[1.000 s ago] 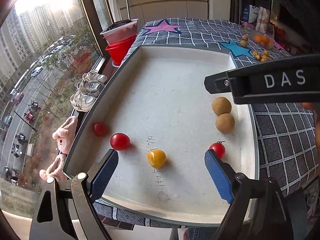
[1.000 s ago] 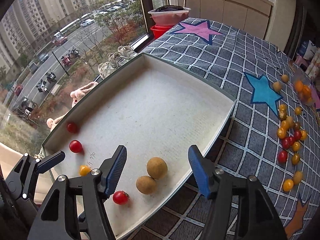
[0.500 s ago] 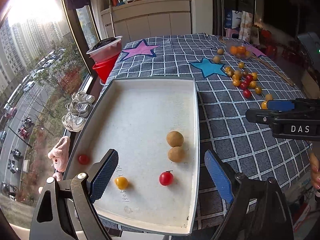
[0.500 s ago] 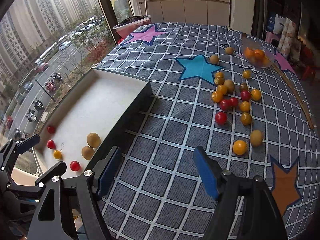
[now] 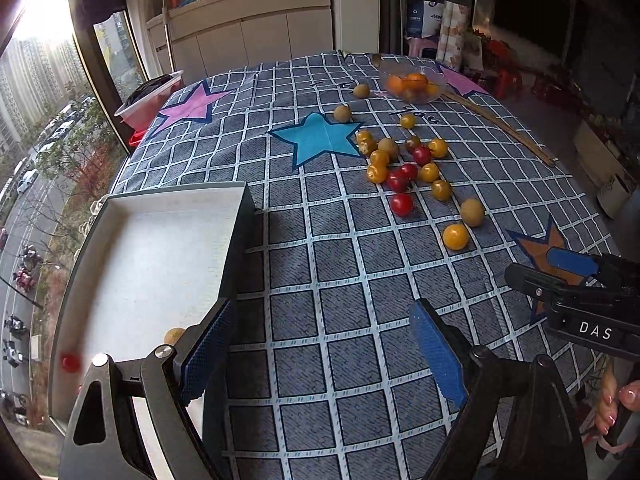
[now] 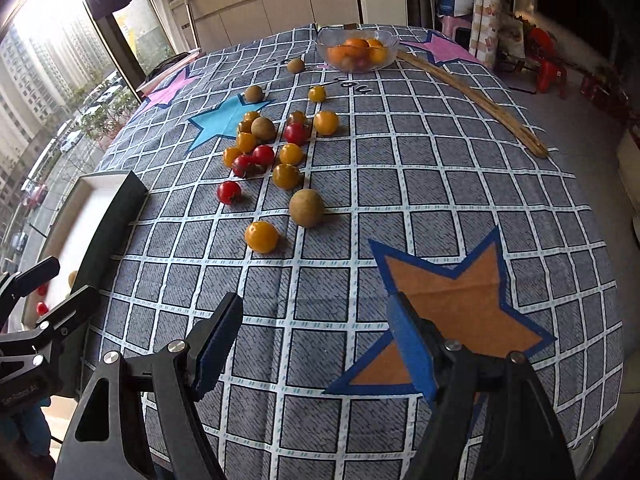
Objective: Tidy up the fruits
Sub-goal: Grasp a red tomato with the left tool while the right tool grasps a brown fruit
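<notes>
A pile of red and yellow cherry tomatoes and brown round fruits lies on the checked tablecloth. Nearest to me are a yellow tomato, a brown fruit and a red tomato. The white tray at the left holds a red tomato and a brown fruit. My left gripper hangs open and empty over the cloth beside the tray. My right gripper is open and empty, short of the yellow tomato.
A glass bowl of oranges stands at the far side, with a long wooden stick to its right. Red and clear tubs sit at the window edge. A person's fingers show at the lower right.
Both grippers have swung right, away from the tray and over the tablecloth. The fruit pile has come into full view. The right gripper's jaws opened a little wider.
</notes>
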Tool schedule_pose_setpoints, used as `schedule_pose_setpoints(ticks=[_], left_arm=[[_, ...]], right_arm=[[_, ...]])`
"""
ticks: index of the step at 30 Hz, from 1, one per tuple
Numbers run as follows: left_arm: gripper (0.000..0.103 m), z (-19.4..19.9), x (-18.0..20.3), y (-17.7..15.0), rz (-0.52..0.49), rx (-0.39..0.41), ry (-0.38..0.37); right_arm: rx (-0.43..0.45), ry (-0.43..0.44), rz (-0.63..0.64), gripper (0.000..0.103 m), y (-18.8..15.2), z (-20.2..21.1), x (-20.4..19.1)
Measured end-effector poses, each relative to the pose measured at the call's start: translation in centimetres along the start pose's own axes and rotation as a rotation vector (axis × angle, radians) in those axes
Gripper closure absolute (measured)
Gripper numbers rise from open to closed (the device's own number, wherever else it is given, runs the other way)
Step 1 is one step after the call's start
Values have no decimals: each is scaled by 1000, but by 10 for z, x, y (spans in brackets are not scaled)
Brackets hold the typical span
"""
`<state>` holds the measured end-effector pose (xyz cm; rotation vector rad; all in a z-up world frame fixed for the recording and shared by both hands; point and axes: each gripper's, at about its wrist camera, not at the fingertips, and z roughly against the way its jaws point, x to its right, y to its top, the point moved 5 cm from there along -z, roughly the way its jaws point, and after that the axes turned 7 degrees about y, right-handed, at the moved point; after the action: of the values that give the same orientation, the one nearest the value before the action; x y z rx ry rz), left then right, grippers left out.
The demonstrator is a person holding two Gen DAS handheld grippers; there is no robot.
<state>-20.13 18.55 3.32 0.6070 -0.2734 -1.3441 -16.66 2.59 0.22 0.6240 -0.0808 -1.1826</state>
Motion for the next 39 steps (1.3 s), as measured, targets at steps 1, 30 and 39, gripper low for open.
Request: schedule_pose_setpoints(ticks=[1, 30, 39], left_arm=[[14, -4, 4, 4, -4, 3, 5], [45, -99, 60, 66, -37, -69, -88], [82, -93, 65, 64, -63, -64, -122]], right_arm=[[7, -7, 5, 25, 1, -1, 2], [53, -10, 142, 44, 41, -52, 1], [43, 3, 142, 75, 46, -55, -6]])
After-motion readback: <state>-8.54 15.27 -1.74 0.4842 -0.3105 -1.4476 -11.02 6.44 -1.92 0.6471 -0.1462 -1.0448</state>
